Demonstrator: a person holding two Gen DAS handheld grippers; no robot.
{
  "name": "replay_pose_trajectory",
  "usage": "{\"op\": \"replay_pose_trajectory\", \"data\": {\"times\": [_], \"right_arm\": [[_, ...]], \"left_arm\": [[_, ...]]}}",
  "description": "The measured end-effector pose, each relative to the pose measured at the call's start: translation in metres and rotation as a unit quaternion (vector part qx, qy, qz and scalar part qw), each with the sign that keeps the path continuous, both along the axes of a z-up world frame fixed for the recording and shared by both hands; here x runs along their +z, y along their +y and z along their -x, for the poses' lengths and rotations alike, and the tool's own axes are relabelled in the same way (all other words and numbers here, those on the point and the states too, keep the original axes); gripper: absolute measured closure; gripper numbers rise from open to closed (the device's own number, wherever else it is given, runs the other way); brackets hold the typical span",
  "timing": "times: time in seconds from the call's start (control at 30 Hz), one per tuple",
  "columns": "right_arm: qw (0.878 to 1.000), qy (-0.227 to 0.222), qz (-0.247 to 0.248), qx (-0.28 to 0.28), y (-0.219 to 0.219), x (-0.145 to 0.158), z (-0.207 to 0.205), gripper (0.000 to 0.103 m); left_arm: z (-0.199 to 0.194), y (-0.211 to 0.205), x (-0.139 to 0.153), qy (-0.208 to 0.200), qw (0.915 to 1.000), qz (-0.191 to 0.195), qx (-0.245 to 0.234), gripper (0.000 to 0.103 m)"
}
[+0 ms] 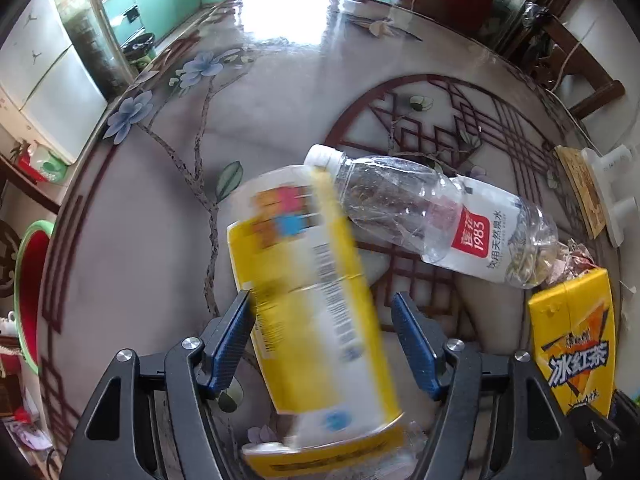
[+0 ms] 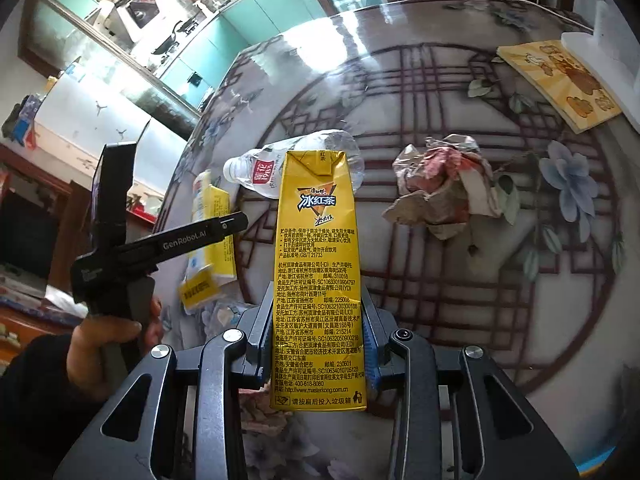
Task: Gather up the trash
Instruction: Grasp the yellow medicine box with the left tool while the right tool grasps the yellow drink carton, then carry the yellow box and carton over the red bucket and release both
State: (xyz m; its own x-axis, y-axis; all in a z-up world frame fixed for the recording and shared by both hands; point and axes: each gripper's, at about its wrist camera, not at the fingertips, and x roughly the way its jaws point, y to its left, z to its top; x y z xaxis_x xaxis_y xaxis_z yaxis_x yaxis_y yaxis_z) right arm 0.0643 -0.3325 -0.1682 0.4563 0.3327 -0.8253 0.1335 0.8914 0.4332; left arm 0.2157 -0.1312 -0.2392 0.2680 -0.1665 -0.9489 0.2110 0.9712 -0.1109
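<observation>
A yellow-and-white drink carton (image 1: 316, 300) lies blurred on the patterned table (image 1: 160, 220). My left gripper (image 1: 322, 300) points down over it, open, with the left pad at the carton's edge and a gap at the right pad. An empty clear water bottle (image 1: 420, 216) lies just beyond the carton. My right gripper (image 2: 318, 300) is shut on a yellow iced tea carton (image 2: 316, 280), held upright above the table. In the right wrist view a hand holds the left gripper (image 2: 240, 220) over the yellow-and-white carton (image 2: 208, 240). A crumpled wrapper (image 2: 440, 188) lies to the right.
A yellow picture book (image 2: 560, 80) and a white plastic piece (image 2: 600, 52) lie at the table's far right. A red basin with a green rim (image 1: 32, 280) stands off the table's left edge, with a white fridge (image 1: 48, 80) behind.
</observation>
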Motion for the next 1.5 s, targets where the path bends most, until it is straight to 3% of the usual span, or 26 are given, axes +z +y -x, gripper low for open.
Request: {"op": "replay_pose_trajectory", "data": {"times": [0.03,0.1,0.47,0.8,1.5], "right_arm": [[1.0,0.0,-0.001,0.001,0.001,0.0,-0.001,0.069],[1.0,-0.001,-0.002,0.004,0.005,0.002,-0.002,0.069],[0.998,-0.045,0.027,0.025,0.037,0.039,0.002,0.069],[0.996,-0.075,0.034,0.042,0.077,0.059,-0.001,0.069],[0.993,-0.099,0.046,0.049,0.13,0.076,0.006,0.069]], "left_arm": [[0.001,-0.001,0.0,0.0,1.0,-0.001,-0.006,0.058],[0.003,0.0,0.003,-0.001,0.9998,0.009,-0.016,0.061],[0.053,0.042,0.082,-0.113,0.993,0.018,-0.031,0.062],[0.099,0.101,0.132,-0.169,0.9852,0.027,-0.004,0.061],[0.115,0.158,0.147,-0.192,0.9809,0.03,0.001,0.061]]}}
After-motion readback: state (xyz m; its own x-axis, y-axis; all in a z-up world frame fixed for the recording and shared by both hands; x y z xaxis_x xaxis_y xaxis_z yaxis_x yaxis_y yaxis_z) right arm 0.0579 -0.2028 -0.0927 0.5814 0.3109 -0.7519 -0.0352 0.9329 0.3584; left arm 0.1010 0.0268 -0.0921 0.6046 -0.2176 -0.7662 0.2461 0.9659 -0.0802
